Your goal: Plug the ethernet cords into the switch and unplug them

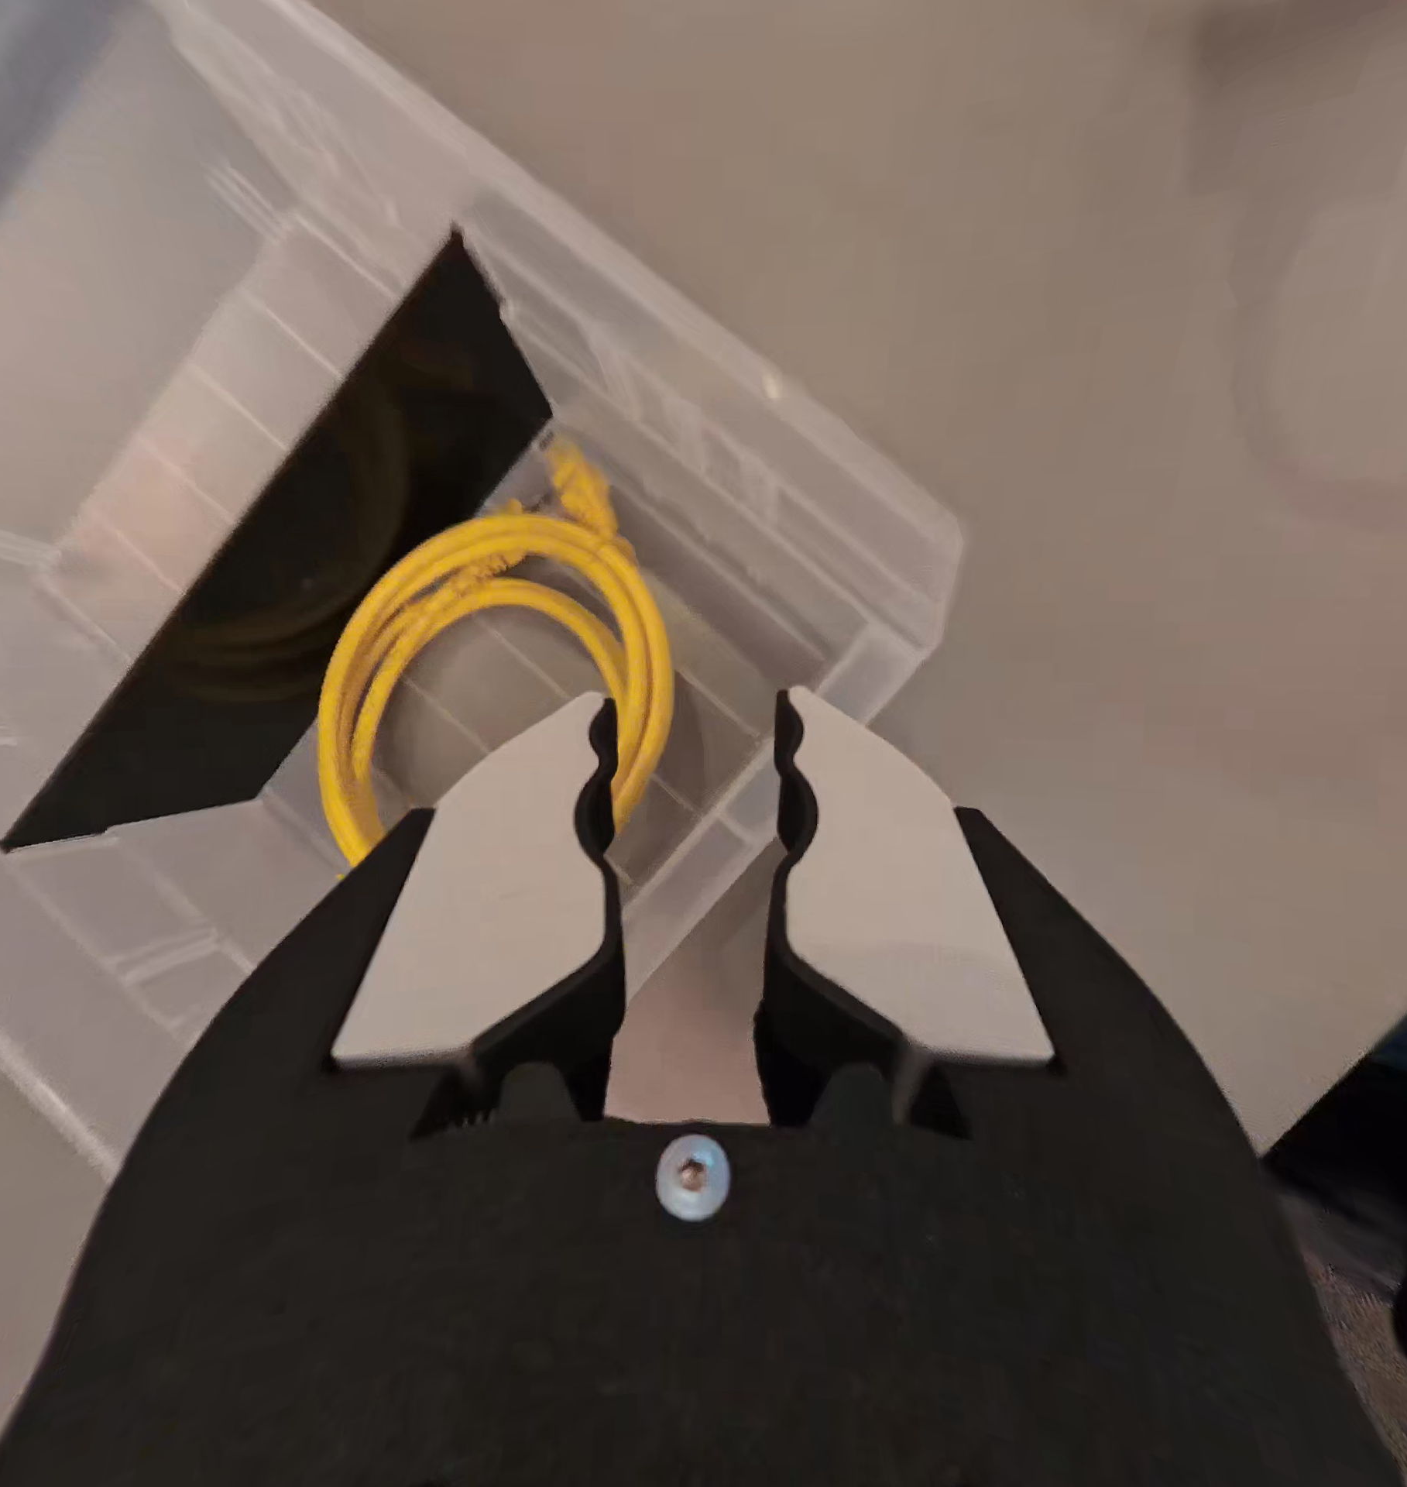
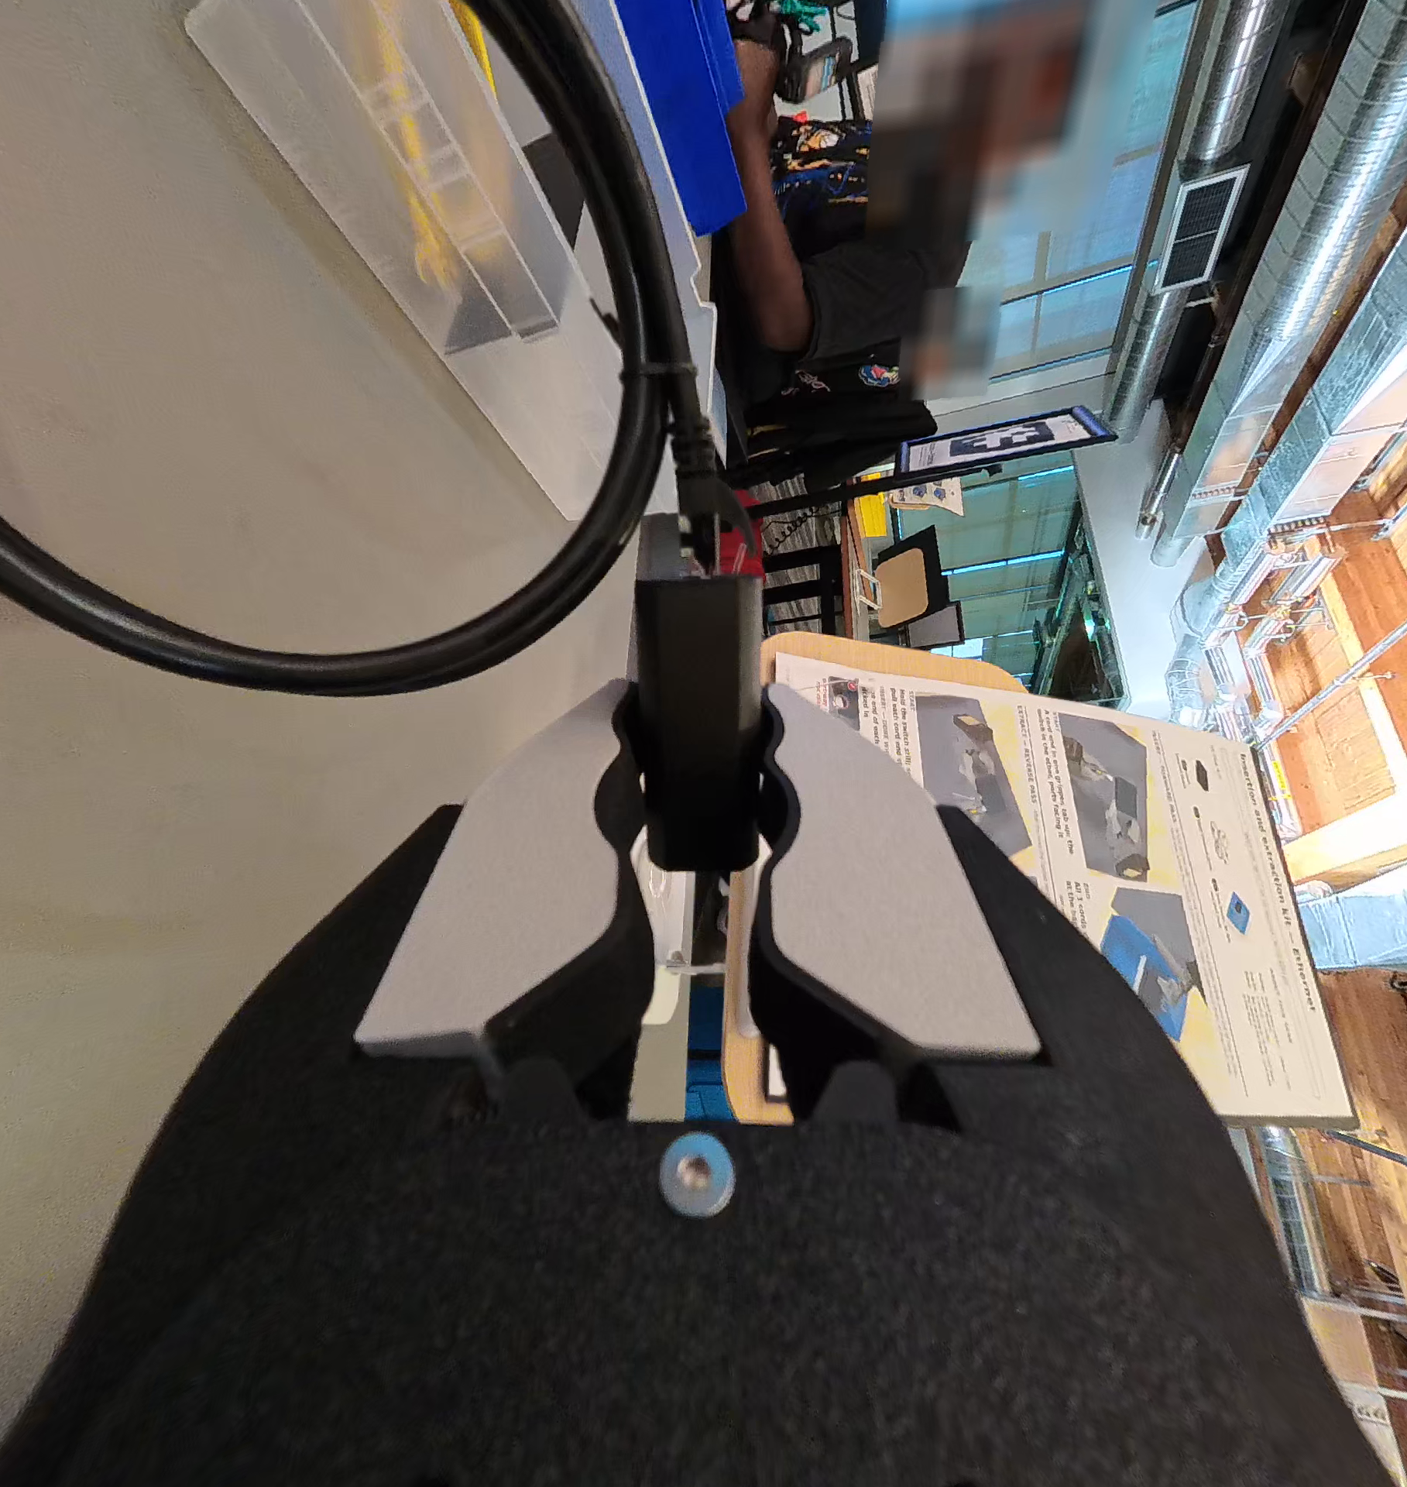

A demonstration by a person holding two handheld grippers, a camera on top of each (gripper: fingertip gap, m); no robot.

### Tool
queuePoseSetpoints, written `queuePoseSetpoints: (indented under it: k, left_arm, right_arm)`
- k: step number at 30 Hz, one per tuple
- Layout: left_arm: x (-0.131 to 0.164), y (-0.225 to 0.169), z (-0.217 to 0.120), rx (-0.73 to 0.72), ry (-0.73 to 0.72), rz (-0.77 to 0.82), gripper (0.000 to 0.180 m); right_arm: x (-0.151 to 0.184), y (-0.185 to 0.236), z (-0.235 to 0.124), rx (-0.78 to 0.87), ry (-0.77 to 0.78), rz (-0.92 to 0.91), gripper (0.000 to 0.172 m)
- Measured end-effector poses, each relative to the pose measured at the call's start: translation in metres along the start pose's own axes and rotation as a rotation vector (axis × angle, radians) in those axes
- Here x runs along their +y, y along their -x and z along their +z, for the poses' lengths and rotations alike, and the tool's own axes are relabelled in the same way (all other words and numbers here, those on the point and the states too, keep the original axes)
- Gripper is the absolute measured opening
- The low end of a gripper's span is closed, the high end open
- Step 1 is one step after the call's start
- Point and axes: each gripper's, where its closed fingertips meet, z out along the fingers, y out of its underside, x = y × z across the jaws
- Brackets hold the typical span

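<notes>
Your right gripper (image 2: 700, 772) is clamped on the black switch (image 2: 696, 708) at frame centre, its long axis pointing away along the fingers, a black cord (image 2: 362, 668) plugged into its far end. Your left gripper (image 1: 696, 772) is parted with nothing gripped, over the clear bin (image 1: 764, 515) on the bench (image 1: 1086, 402); the coiled yellow cord (image 1: 491, 579) lies just beyond, left of centre. The instruction sheet (image 2: 1086, 845) at right bears print.

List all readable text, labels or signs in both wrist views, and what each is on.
Instruction sheet: legible print, but I don't transcribe writing.
Blue-framed sign: too small to read.
Yellow cord, jacket print: blurred.
White tag in the clear bin: blurred.
Switch: no text visible.
</notes>
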Motion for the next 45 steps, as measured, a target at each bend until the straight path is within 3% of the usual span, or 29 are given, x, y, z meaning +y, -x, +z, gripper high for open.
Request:
queuePoseSetpoints:
  k: [5,6,7,12,17,22,26,30,32,34,38,41,45]
  left_arm:
    - [0.032,0.022,0.029,-0.009,0.283,0.038,0.031]
    - [0.035,0.018,0.031,0.036,0.318,0.045,0.016]
    - [0.034,0.018,0.031,0.032,0.324,0.062,0.015]
    - [-0.011,0.023,-0.012,-0.003,0.038,-0.016,0.012]
    - [-0.061,0.014,-0.098,-0.005,-0.412,-0.143,0.012]
    - [-0.113,-0.052,-0.160,0.086,-0.722,-0.155,0.012]
    - [-0.152,-0.132,-0.184,0.428,-0.968,-0.245,0.012]
    - [-0.153,-0.178,-0.163,0.761,-1.039,-0.502,0.011]
    - [-0.143,-0.194,-0.142,0.952,-1.035,-0.657,0.011]
    - [-0.131,-0.203,-0.110,1.052,-0.999,-0.807,0.011]
    - [-0.105,-0.208,-0.048,1.133,-0.897,-1.060,0.011]
    - [-0.090,-0.205,-0.021,1.050,-0.842,-1.101,0.011]
    - [-0.076,-0.198,-0.010,0.965,-0.797,-1.120,0.011]
  right_arm:
    - [0.004,-0.002,-0.002,0.003,-0.001,0.017,0.024]
    - [0.004,-0.003,-0.002,0.003,-0.001,0.019,0.024]
    - [0.005,-0.003,-0.002,0.002,0.000,0.020,0.024]
    - [0.006,-0.005,-0.003,0.006,0.003,0.024,0.024]
    - [0.001,-0.007,-0.005,0.011,-0.002,0.015,0.024]
    - [0.000,-0.014,-0.010,0.030,0.003,-0.001,0.024]
    - [0.000,-0.025,-0.020,0.062,0.006,-0.006,0.024]
    - [0.003,-0.039,-0.034,0.106,0.010,0.000,0.024]
    - [0.006,-0.046,-0.040,0.125,0.013,0.011,0.024]
    - [0.009,-0.051,-0.043,0.136,0.015,0.021,0.024]
    - [0.015,-0.052,-0.043,0.137,0.025,0.029,0.024]
    - [0.017,-0.048,-0.039,0.125,0.046,0.007,0.024]
    - [0.017,-0.042,-0.033,0.106,0.059,-0.013,0.024]
